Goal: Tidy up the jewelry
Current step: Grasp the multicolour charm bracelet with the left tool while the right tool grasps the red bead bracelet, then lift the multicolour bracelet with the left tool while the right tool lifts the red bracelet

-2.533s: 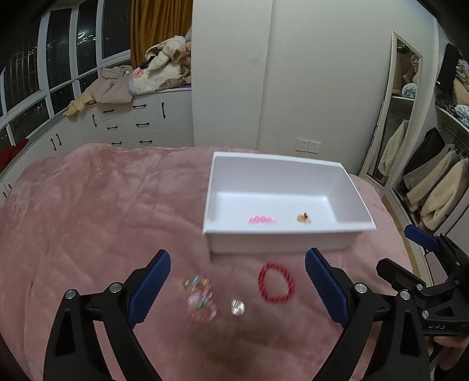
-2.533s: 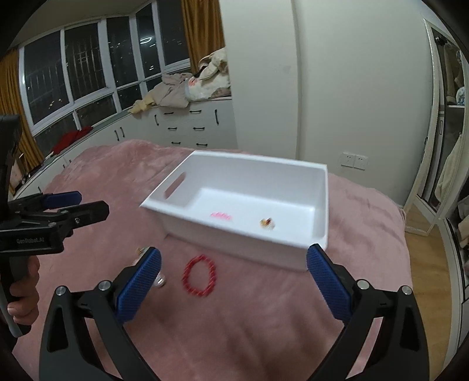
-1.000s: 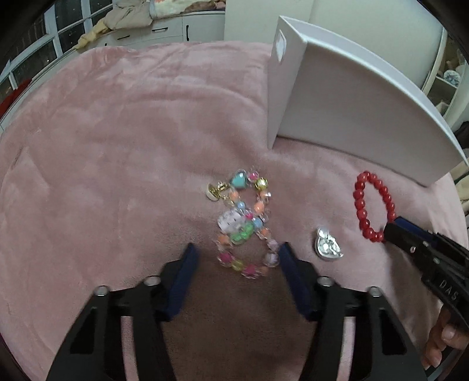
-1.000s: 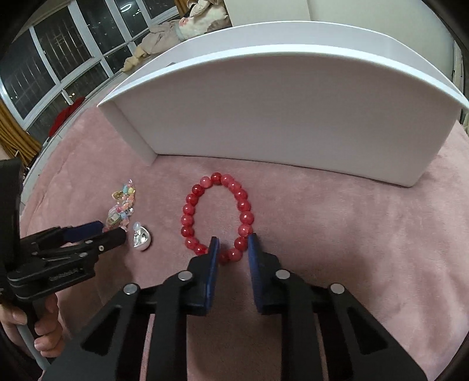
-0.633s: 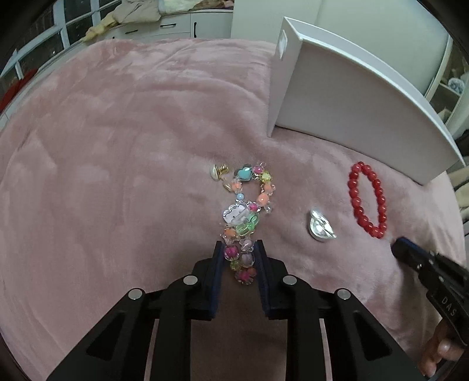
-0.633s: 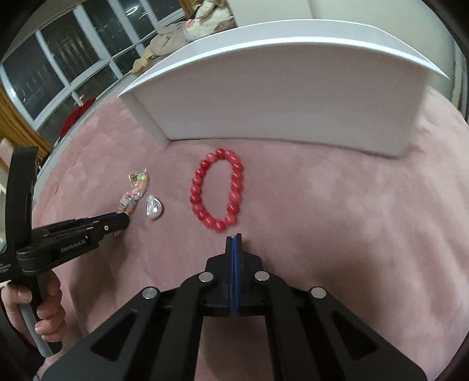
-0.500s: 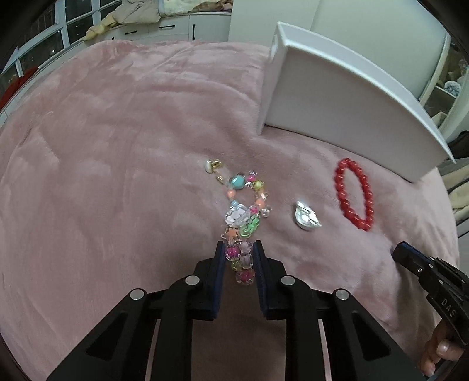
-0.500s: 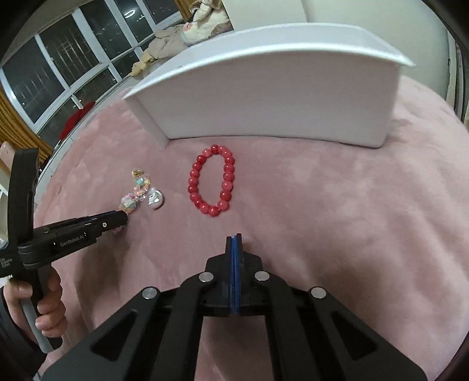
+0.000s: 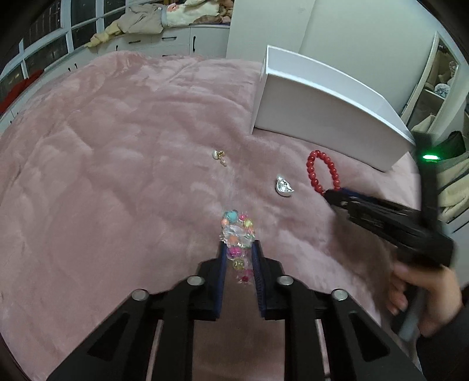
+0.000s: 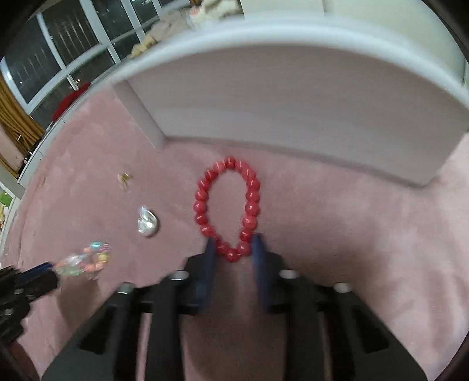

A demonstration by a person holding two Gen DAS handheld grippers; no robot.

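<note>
My left gripper [image 9: 239, 253] is shut on a multicoloured bead bracelet [image 9: 238, 231] and holds it just above the pink blanket [image 9: 117, 164]; it also shows in the right wrist view [image 10: 85, 260]. A red bead bracelet [image 10: 227, 205] lies in front of the white box [image 10: 293, 99]. My right gripper [image 10: 233, 249] has its jaws partly closed around the bracelet's near end. I cannot tell whether they grip it. The red bracelet [image 9: 322, 173] also shows in the left wrist view beside my right gripper [image 9: 337, 195].
A silver charm [image 9: 283, 187] and a small gold earring [image 9: 219, 155] lie on the blanket left of the red bracelet. The white box [image 9: 322, 108] stands at the back right. Drawers with piled clothes [image 9: 146, 20] and a wardrobe lie beyond the bed.
My left gripper has lifted the multicoloured bracelet off the blanket and drawn it back. My right gripper, shut and empty before, has opened and moved forward around the red bracelet's near end.
</note>
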